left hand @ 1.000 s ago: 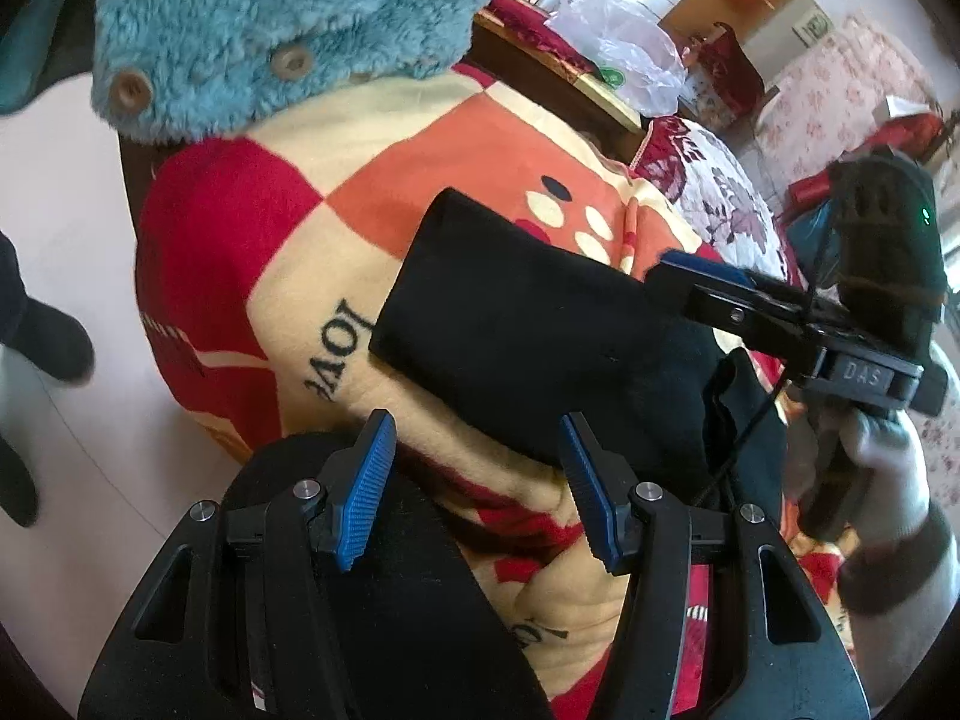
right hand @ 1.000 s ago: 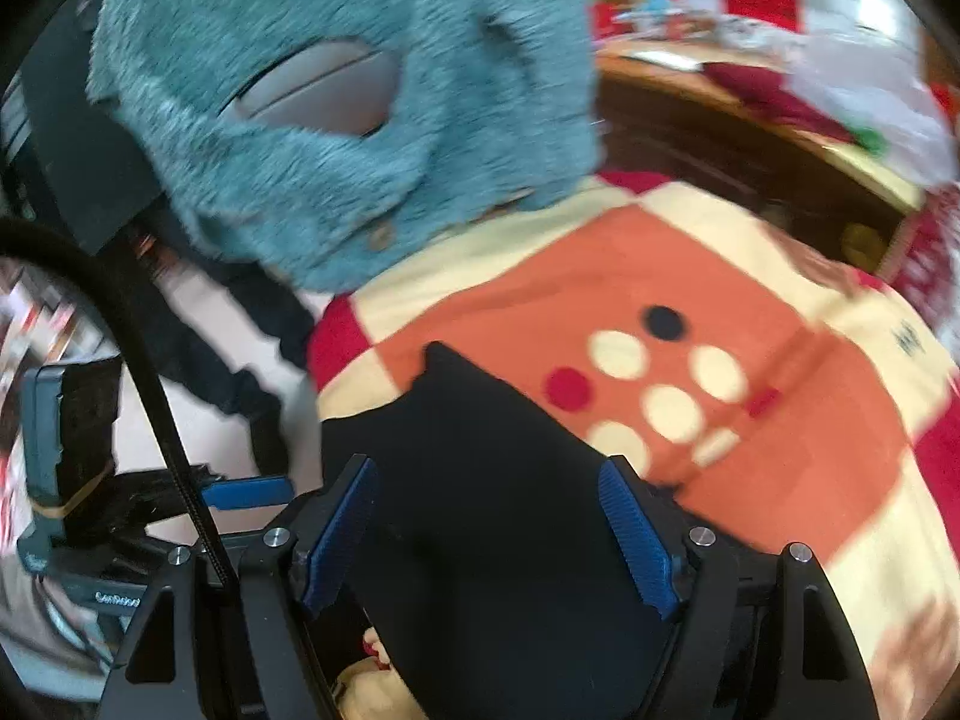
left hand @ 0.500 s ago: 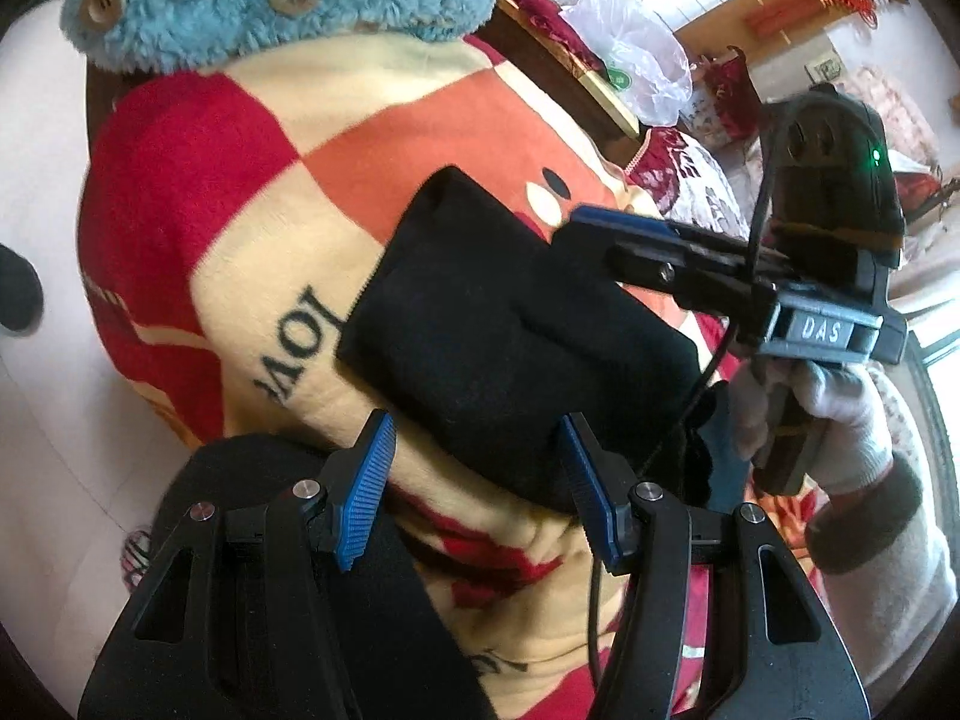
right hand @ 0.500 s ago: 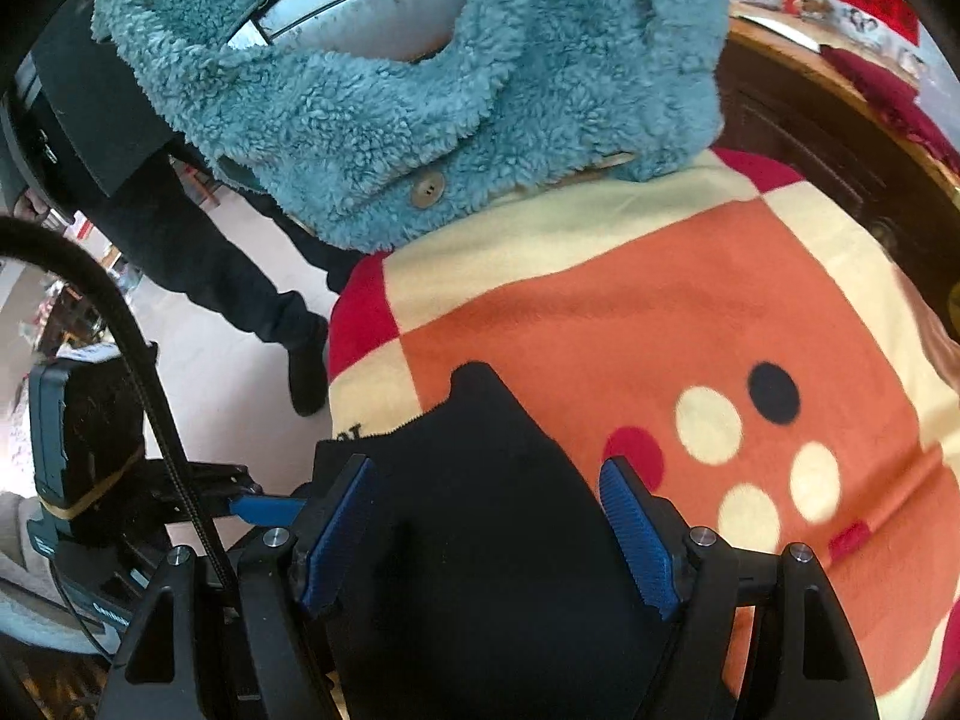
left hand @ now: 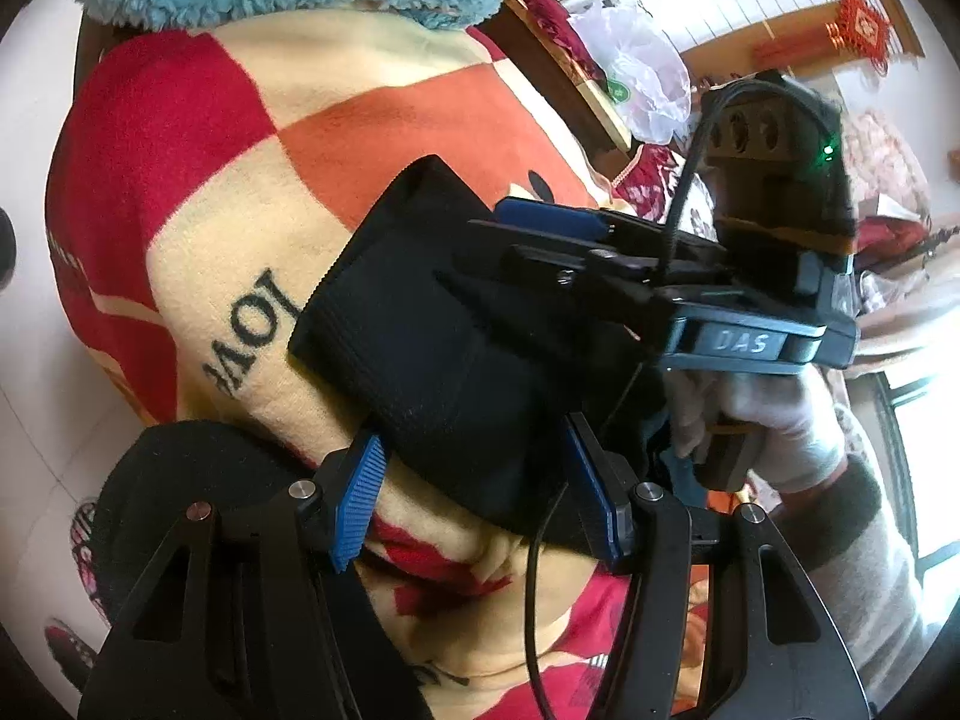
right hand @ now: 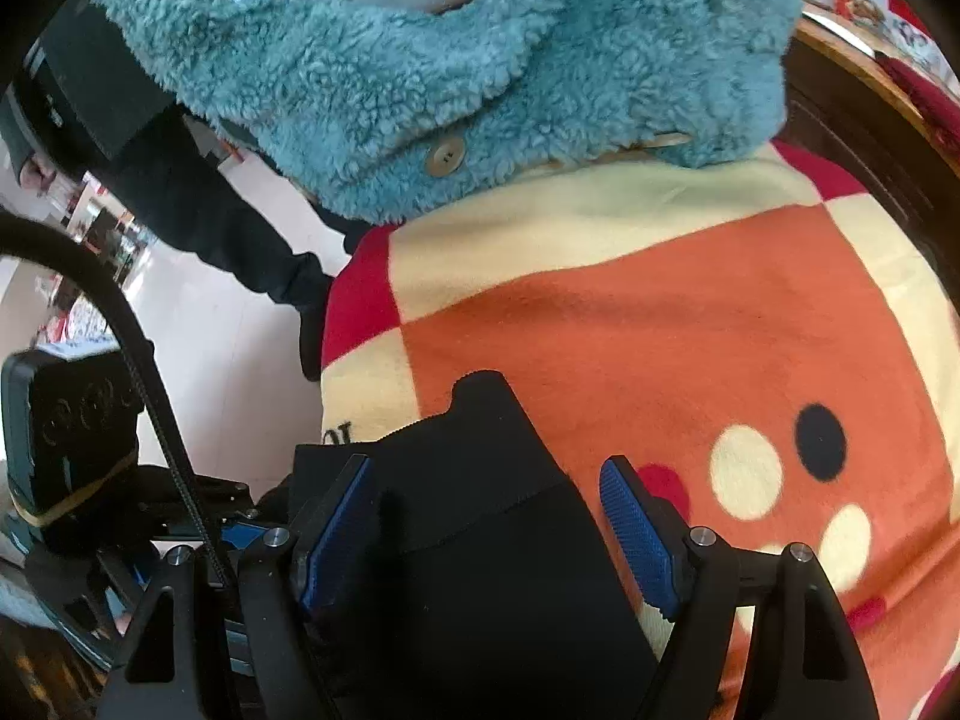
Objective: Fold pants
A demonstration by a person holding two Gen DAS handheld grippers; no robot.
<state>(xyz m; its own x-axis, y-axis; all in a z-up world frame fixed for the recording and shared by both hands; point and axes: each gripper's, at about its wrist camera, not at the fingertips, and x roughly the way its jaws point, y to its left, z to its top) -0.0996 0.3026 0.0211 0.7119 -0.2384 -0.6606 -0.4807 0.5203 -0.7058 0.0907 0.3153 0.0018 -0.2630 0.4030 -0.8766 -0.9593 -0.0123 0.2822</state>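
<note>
The black pants point(left hand: 432, 324) lie folded into a thick stack on the checked blanket point(left hand: 252, 138); they also show in the right wrist view point(right hand: 480, 528). My left gripper point(left hand: 480, 498) is open, its blue pads at the near edge of the stack, jaws either side of it. My right gripper point(right hand: 486, 528) is open and hovers low over the stack; in the left wrist view it point(left hand: 540, 228) reaches in from the right above the pants.
A teal fleece garment point(right hand: 420, 72) lies at the blanket's far end. Another dark cloth point(left hand: 198, 480) lies at the near left edge. Pale floor point(right hand: 228, 360) and a person's dark leg point(right hand: 198, 222) are beyond the left edge. A wooden bed frame point(right hand: 870, 90) is at the right.
Both grippers moved closer in over the folded pants, still open. The right gripper moved further left across the stack.
</note>
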